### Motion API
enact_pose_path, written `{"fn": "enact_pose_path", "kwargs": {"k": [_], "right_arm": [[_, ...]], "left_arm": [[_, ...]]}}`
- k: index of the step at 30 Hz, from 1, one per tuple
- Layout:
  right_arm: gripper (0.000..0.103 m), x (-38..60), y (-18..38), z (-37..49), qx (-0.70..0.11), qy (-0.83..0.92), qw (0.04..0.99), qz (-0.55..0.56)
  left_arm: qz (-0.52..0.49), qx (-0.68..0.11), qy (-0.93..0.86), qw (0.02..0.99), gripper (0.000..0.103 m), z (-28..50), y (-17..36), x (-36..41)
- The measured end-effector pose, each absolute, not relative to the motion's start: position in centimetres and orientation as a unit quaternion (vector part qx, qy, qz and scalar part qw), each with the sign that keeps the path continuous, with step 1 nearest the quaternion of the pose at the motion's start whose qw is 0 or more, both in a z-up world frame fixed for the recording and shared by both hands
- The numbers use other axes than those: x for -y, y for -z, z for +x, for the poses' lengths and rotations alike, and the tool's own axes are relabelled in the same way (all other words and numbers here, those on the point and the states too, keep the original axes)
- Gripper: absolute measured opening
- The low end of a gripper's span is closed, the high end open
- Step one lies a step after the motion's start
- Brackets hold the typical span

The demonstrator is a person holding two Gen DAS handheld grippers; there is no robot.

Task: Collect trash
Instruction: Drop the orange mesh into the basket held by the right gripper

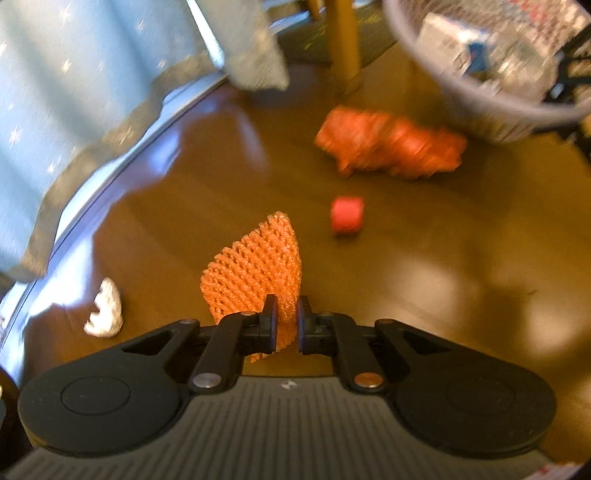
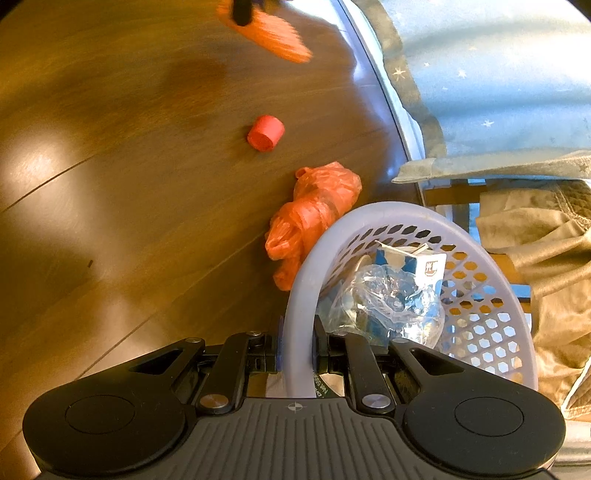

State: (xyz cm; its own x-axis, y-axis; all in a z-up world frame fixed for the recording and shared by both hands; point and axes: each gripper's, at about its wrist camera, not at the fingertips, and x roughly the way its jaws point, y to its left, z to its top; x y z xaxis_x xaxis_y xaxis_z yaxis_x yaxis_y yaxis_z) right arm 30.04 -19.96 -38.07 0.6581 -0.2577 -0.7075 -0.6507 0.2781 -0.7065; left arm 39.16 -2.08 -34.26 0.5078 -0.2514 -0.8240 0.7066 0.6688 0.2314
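Observation:
My left gripper (image 1: 286,321) is shut on an orange foam net (image 1: 255,273), held up above the wooden floor; the same net (image 2: 271,33) shows blurred at the top of the right wrist view. My right gripper (image 2: 297,347) is shut on the rim of a lavender plastic basket (image 2: 321,243), which holds a crumpled clear plastic bottle (image 2: 388,302) and a blue and white carton (image 2: 413,262). On the floor lie a crumpled orange plastic bag (image 1: 388,146) (image 2: 314,214), right beside the basket (image 1: 476,92), a small red cap (image 1: 346,215) (image 2: 266,133), and a white paper wad (image 1: 105,314).
A pale blue star-patterned cloth (image 1: 74,92) (image 2: 498,74) hangs along one side of the floor. A wooden furniture leg (image 1: 343,40) stands at the back. Beige fabric (image 2: 546,236) lies behind the basket. Open wooden floor (image 2: 110,184) stretches to the left.

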Motion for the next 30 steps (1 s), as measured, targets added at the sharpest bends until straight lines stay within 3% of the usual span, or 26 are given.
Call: {"fn": "enact_pose_path", "kwargs": {"k": [18, 30], "right_arm": [[0.01, 21.4, 38.7, 27.7, -0.384, -0.155, 0.673, -0.613], [0.01, 23.2, 39.4, 26.4, -0.394, -0.159, 0.661, -0.619]], "left_arm": [[0.285, -0.292, 0.439, 0.801, 0.007, 35.9, 22.7, 11.3], [0.281, -0.241, 0.537, 0.759, 0.01, 34.9, 20.6, 20.5]]}}
